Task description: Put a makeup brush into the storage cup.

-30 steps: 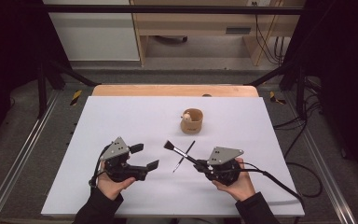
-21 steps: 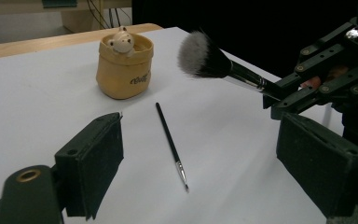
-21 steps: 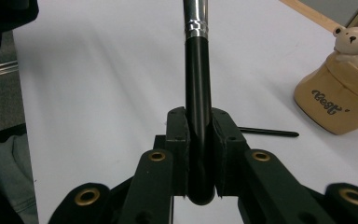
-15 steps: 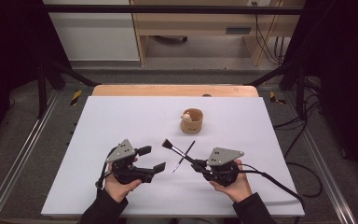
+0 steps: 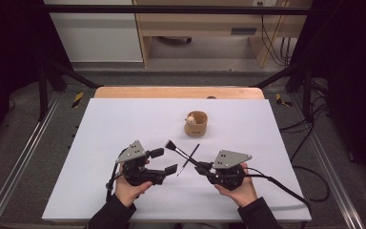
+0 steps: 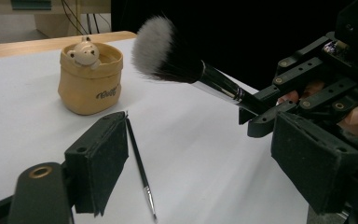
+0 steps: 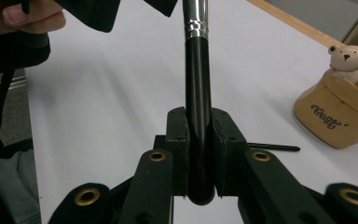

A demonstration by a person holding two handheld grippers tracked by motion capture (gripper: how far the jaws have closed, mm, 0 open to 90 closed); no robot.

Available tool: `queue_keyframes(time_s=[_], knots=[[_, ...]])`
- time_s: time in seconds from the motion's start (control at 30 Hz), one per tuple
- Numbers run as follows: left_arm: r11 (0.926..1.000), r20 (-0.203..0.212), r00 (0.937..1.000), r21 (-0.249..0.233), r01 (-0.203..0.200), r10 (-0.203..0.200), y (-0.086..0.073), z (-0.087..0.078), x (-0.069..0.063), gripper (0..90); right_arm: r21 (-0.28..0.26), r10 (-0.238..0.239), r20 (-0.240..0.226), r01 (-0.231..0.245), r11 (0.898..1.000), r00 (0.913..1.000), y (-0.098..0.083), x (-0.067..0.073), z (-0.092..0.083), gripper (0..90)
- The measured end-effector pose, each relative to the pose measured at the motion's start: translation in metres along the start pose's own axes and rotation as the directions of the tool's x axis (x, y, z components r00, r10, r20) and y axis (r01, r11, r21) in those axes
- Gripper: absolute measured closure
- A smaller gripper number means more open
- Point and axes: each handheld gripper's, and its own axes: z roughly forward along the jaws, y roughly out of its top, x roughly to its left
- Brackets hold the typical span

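Observation:
My right gripper [image 5: 202, 167] is shut on the black handle of a large makeup brush [image 7: 198, 93]. The brush's fluffy head [image 6: 165, 49] points up and to the left above the table. A thin black brush [image 5: 190, 158] lies flat on the white table [image 5: 124, 119], between the two grippers. My left gripper [image 5: 164, 161] is open, and its jaws have just been closing a little with nothing gripped between them. The thin brush [image 6: 137, 163] lies on the table just ahead, close to the left pad [image 6: 98, 163]. Behind stands a tan pot [image 5: 196, 125] with a small bear figure [image 6: 85, 50].
The white sheet covers the table, and a wooden edge [image 5: 171, 92] shows at the back. Metal frame rails [image 5: 24, 157] run along both sides. A cable [image 5: 286, 188] trails right from the right gripper. A hand holds each gripper near the front edge.
My left gripper has moved right, toward the thin brush and the big brush's head. The right gripper and its brush have stayed in place.

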Motion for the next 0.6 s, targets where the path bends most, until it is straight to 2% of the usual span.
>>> queue_keyframes(time_s=[0.27, 0.6], knots=[[0.9998, 0.035, 0.9993, -0.017, 0.013, -0.012, 0.005, 0.009, -0.005, 21.2, -0.019, 0.003, -0.003, -0.003, 1.000, 1.0000, 0.001, 0.001, -0.001, 79.1], [0.9969, 0.078, 0.9949, -0.040, 0.068, -0.065, 0.008, 0.022, -0.007, 30.8, -0.029, -0.002, -0.016, 0.002, 1.000, 0.9999, 0.001, 0.002, 0.000, 79.1]])
